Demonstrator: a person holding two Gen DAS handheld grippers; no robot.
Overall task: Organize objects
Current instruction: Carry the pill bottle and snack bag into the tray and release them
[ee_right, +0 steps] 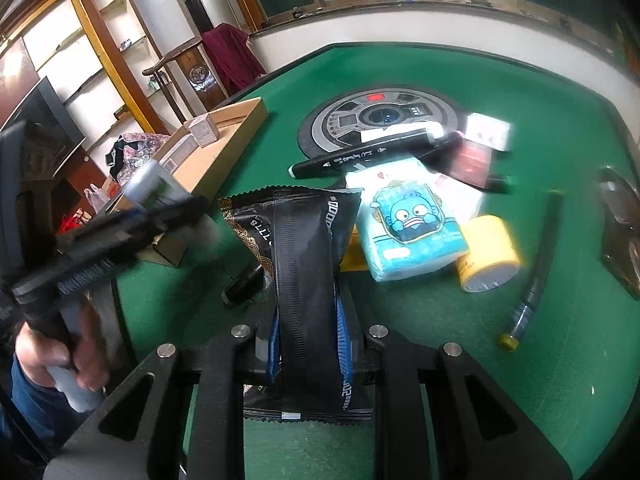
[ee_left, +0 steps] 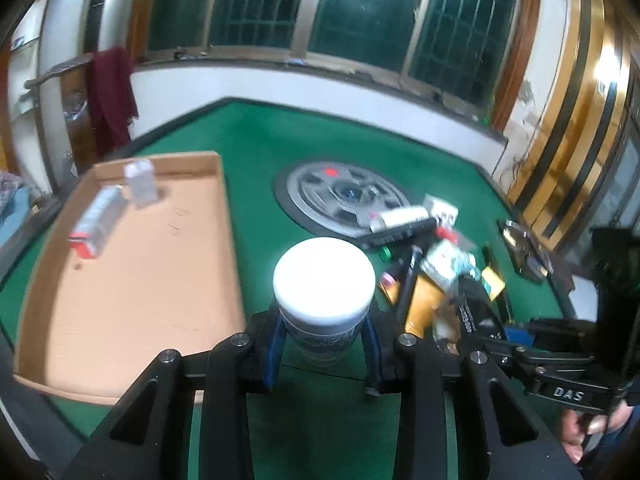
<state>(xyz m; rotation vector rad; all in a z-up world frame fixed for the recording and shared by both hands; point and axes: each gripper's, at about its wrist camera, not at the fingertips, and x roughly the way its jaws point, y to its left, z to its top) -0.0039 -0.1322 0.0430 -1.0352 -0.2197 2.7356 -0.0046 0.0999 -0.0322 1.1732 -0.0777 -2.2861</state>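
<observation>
The left gripper (ee_left: pixel 325 344) pinches a white-lidded jar (ee_left: pixel 324 280) upright between its jaws, seemingly bound for the cardboard tray (ee_left: pixel 136 288) leftward, while the right gripper (ee_right: pixel 308 344) clamps a black foil packet (ee_right: pixel 304 264), probably next.

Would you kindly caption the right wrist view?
Right gripper clamps a black snack packet above the green table.

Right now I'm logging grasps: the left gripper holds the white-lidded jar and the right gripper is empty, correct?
Not quite. The left gripper does hold the white-lidded jar, but the right gripper is shut on a black snack packet, as the right wrist view shows.
</observation>
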